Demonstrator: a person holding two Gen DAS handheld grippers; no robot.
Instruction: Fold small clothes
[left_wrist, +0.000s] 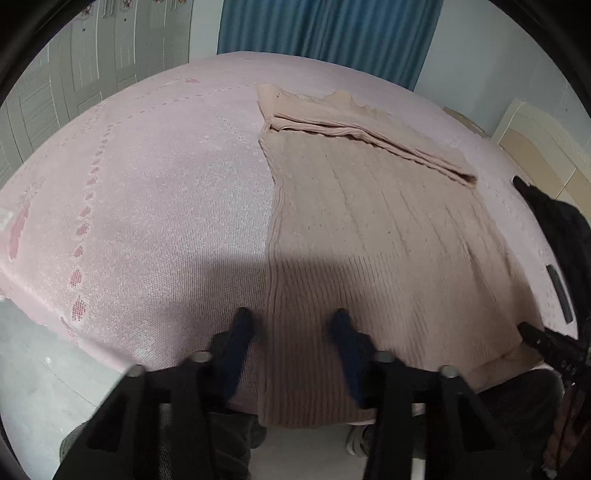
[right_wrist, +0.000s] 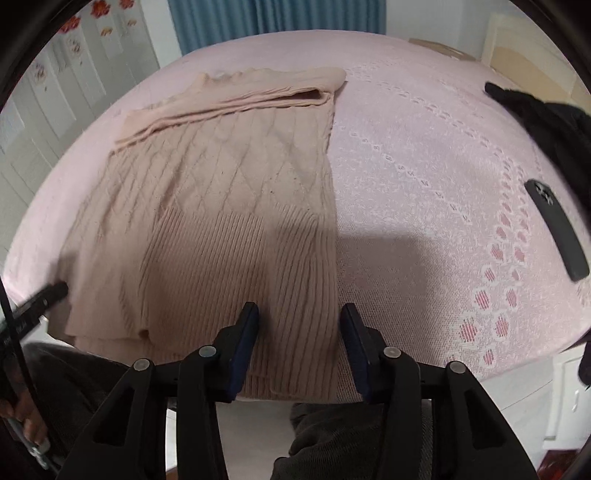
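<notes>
Left gripper (left_wrist: 291, 317): jaws part open, nothing between the pads; sweater (left_wrist: 369, 221) hem edge lies between and under them, not pinched. Right gripper (right_wrist: 299, 314): jaws part open too, straddling the hem's other corner, w/o hold. Sweater lies flat on the bed (left_wrist: 147, 184), sleeves folded across the far end.

Risks, as I judge them: jaws close on top layer only, so the fold drags uneven; or pads catch the bedcover w/ the knit. Beyond right jaws, a phone (right_wrist: 557, 232) and dark cloth (right_wrist: 535, 107) could snag.
</notes>
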